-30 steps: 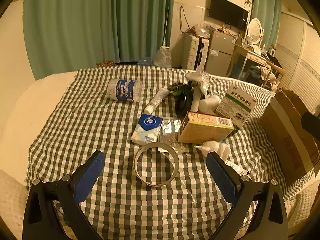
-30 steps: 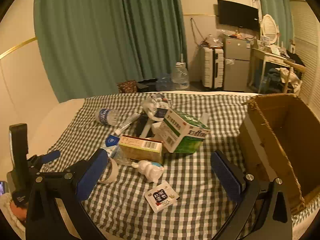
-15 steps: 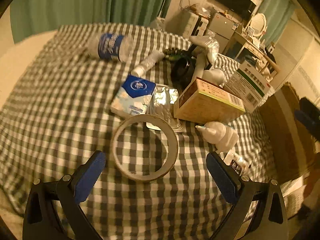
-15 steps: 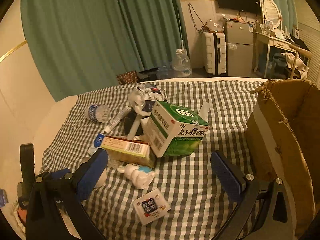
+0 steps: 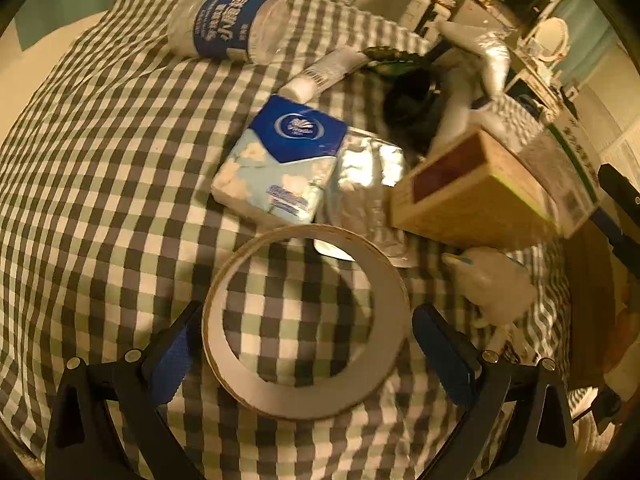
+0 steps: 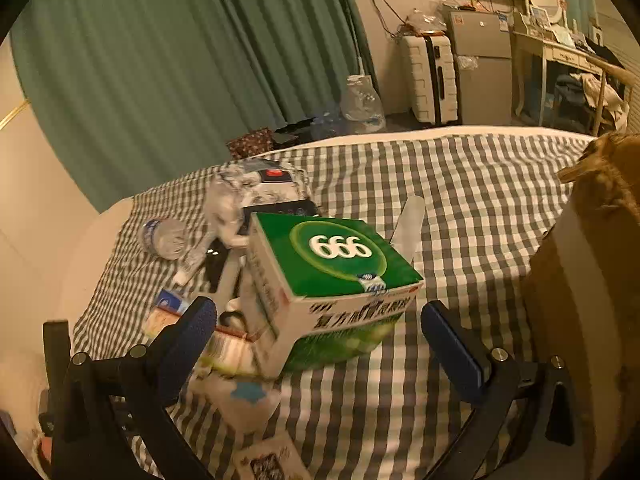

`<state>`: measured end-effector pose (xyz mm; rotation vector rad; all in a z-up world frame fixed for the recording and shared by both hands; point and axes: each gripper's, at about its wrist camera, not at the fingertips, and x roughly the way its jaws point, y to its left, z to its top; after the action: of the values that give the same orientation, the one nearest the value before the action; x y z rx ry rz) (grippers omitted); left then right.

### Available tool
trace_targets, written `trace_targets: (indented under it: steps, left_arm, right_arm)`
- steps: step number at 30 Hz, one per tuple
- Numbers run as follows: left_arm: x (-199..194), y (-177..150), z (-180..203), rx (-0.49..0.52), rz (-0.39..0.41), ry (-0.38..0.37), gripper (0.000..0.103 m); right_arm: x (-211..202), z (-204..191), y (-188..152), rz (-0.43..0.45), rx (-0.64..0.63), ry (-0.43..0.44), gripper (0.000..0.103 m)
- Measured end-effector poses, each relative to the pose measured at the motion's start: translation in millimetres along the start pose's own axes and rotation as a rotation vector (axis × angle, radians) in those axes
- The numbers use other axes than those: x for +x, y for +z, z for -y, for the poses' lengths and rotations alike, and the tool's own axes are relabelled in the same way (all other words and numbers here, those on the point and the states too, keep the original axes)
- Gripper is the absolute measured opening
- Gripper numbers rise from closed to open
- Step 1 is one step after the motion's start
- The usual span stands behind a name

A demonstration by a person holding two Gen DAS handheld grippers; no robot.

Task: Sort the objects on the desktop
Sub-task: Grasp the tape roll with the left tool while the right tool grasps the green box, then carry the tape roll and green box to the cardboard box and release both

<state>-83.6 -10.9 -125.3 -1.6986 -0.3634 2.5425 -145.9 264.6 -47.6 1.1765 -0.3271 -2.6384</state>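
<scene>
A tape ring (image 5: 306, 398) lies flat on the checked cloth, and my left gripper (image 5: 306, 354) stands open with one finger on each side of it, not touching. Behind the ring lie a blue tissue pack (image 5: 280, 160), a foil blister sheet (image 5: 368, 176), a tan carton (image 5: 476, 196), a white squeeze bottle (image 5: 496, 284) and a water bottle (image 5: 224, 28). My right gripper (image 6: 318, 332) is open in front of the green-and-white medicine box (image 6: 332, 280), which fills the space between its fingers. The tan carton (image 6: 224, 344) and white squeeze bottle (image 6: 244, 400) lie lower left of it.
An open cardboard box (image 6: 592, 288) stands at the right edge of the cloth-covered table (image 6: 480, 184). A small printed sachet (image 6: 268, 462) lies near the front. A white tube (image 5: 320, 76) and dark items sit in the pile's back. Bare cloth stretches to the left (image 5: 100, 160).
Both grippers have moved forward and down. The left one now straddles the tape ring, and the right one has closed in on the green medicine box. No object has shifted.
</scene>
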Motion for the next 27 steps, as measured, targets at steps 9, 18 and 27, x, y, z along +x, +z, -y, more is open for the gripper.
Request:
trace_targets:
  steps: [9, 18, 27]
  left_arm:
    - [0, -5, 6, 0.063, 0.004, 0.052, 0.09]
    - [-21, -14, 2, 0.062, 0.024, 0.061, 0.084]
    - [-36, -22, 4, 0.081, 0.048, 0.077, 0.084]
  right_arm:
    - [29, 23, 7, 0.003, 0.112, 0.086, 0.101]
    - [32, 18, 7, 0.003, 0.097, 0.134, 0.077]
    - [12, 11, -3, 0.003, 0.062, 0.109, 0.063]
